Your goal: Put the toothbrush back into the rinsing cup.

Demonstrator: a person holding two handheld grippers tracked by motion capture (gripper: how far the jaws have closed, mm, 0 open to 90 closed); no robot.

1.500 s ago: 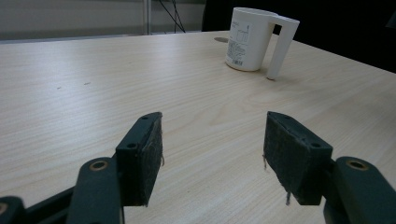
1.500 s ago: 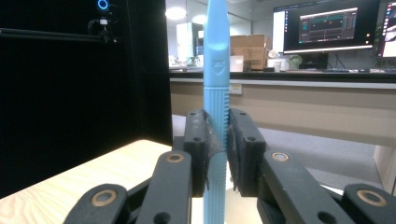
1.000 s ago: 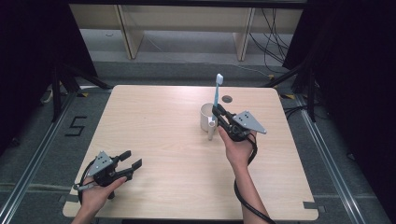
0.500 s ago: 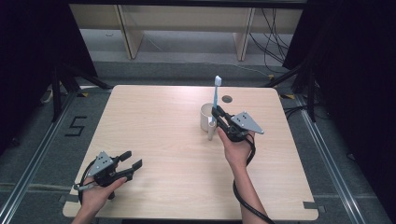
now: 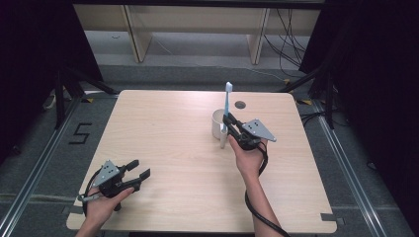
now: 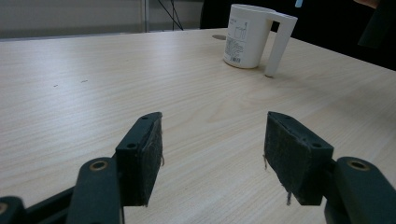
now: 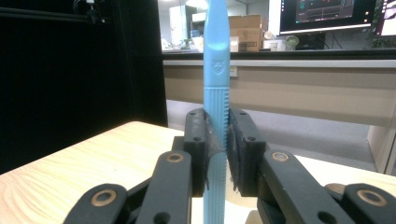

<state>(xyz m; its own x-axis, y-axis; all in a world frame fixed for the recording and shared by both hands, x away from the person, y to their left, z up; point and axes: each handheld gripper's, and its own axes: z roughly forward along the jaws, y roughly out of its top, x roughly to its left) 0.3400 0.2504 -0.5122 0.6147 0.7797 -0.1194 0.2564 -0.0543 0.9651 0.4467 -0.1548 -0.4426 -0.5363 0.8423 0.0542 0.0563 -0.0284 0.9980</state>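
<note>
1. High view: a blue toothbrush (image 5: pixel 228 101) is held upright by the right gripper (image 5: pixel 228 123), just beside a white cup (image 5: pixel 216 124) on the wooden table (image 5: pixel 173 133).
2. The lower end of the toothbrush is seen next to the cup's handle, near the table top. Whether it touches the table cannot be told.
3. Right gripper view: the toothbrush (image 7: pixel 216 93) is squeezed tight between the two black pads (image 7: pixel 201 149), and its ribbed part is pinched by them. The toothbrush stands straight up.
4. Left gripper view: the jaws of the left gripper (image 6: pixel 212 156) are held wide apart, and nothing is held between them. The cup (image 6: pixel 247 35) is seen far ahead on the table (image 6: pixel 116 84).
5. High view: the left gripper (image 5: pixel 132 174) is held low over the near left corner of the table, well apart from the cup and the toothbrush.
</note>
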